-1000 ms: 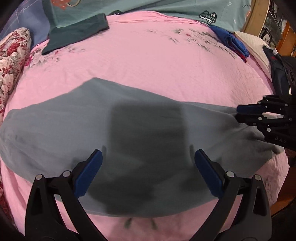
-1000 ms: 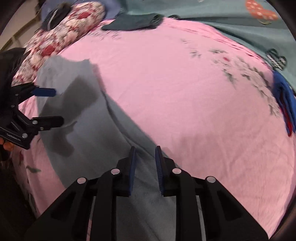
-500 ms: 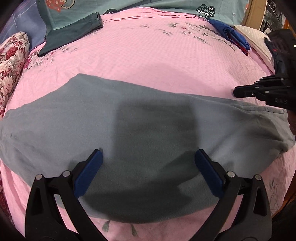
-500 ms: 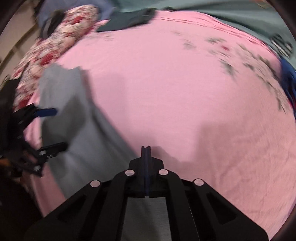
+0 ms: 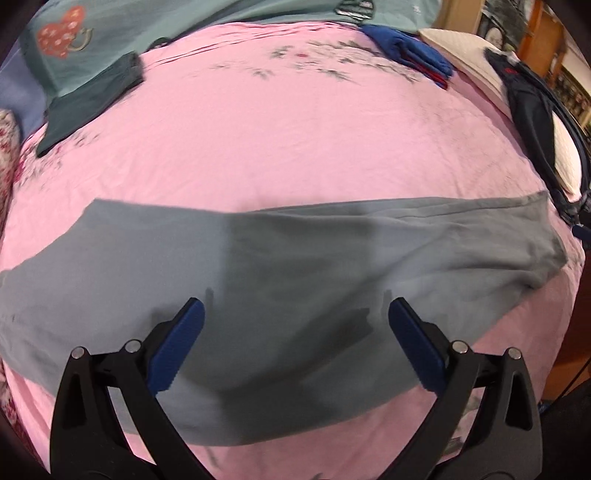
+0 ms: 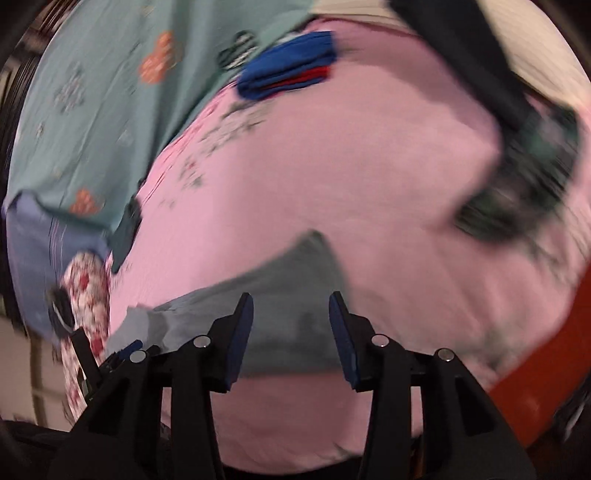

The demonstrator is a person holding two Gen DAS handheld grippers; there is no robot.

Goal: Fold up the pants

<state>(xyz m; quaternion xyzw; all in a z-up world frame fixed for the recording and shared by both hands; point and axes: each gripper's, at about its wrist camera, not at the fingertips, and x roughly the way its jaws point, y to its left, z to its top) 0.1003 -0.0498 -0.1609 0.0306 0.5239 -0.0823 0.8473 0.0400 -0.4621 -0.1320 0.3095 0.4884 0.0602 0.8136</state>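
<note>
Grey pants (image 5: 295, 266) lie flat in a long band across the pink bedspread (image 5: 295, 140), folded lengthwise. My left gripper (image 5: 295, 314) is open and empty, hovering above the middle of the pants. In the right wrist view my right gripper (image 6: 291, 306) is open and empty above one end of the pants (image 6: 291, 269). That view is motion-blurred. The left gripper's tip (image 6: 129, 349) shows at its lower left.
A folded dark green garment (image 5: 92, 99) lies far left, a folded blue and red garment (image 5: 410, 55) far right. A teal quilt (image 5: 221, 22) runs along the back. A dark bag (image 5: 532, 110) on a white pillow and the bed's edge are to the right. A floral pillow (image 6: 86, 295) lies left.
My right gripper shut on the pants' end, then let go and opened, swinging round to face along the bed. The pants now lie straighter. My left gripper stayed open above them.
</note>
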